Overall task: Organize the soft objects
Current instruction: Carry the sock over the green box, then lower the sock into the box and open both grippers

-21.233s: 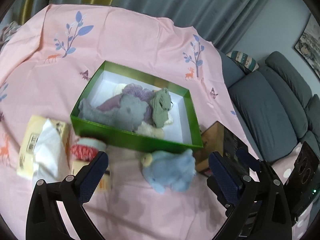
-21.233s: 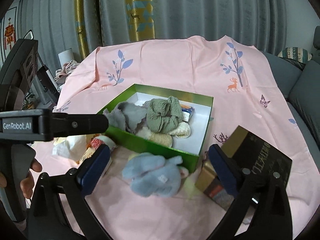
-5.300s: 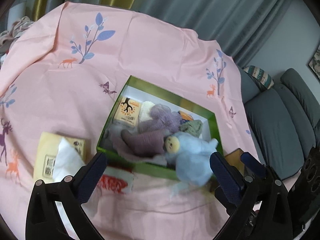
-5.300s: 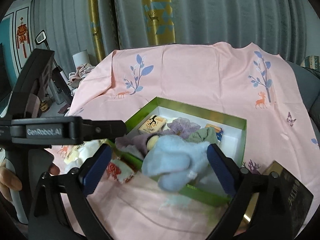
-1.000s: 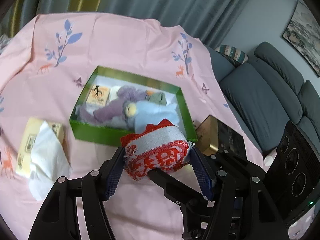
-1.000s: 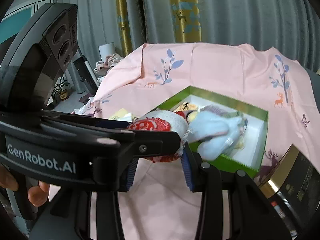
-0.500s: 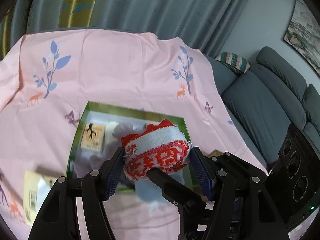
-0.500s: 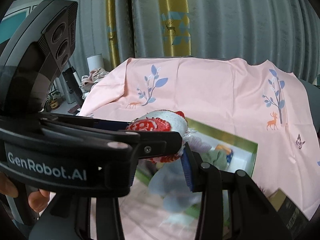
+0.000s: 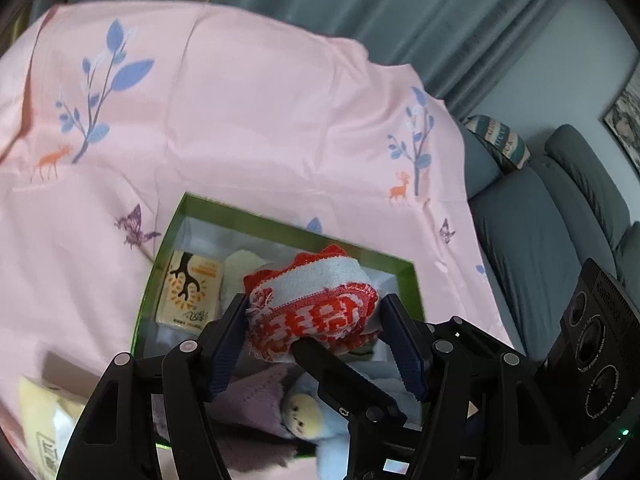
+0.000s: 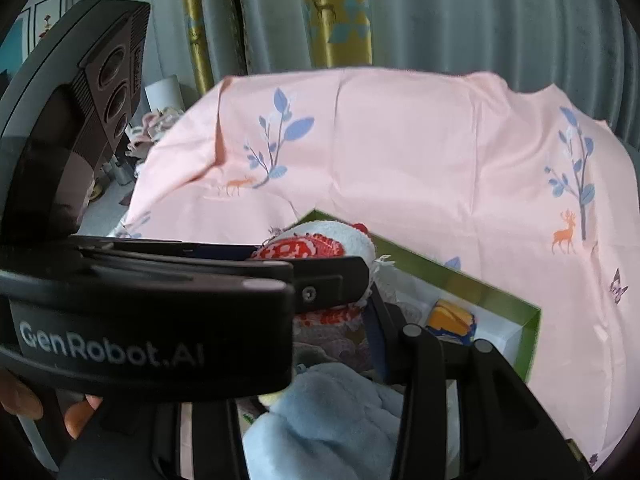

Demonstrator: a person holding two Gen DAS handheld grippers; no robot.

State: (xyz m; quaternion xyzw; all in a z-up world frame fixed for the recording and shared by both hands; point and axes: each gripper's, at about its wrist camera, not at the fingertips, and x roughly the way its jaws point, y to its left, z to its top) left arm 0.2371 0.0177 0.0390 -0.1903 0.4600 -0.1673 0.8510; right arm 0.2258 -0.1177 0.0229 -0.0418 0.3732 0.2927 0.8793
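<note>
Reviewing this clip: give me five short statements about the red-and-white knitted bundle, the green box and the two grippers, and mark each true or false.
1. Both grippers hold the red-and-white knitted bundle. True: the left gripper and the right gripper each clamp it.
2. The bundle lies on the pink cloth. False: it is held in the air above the green box.
3. The blue plush toy is in the box. True.
4. The box is empty apart from the toy. False: it also holds a small orange-printed packet and other soft items.
5. A lid covers the box. False: it is open on top.
</note>
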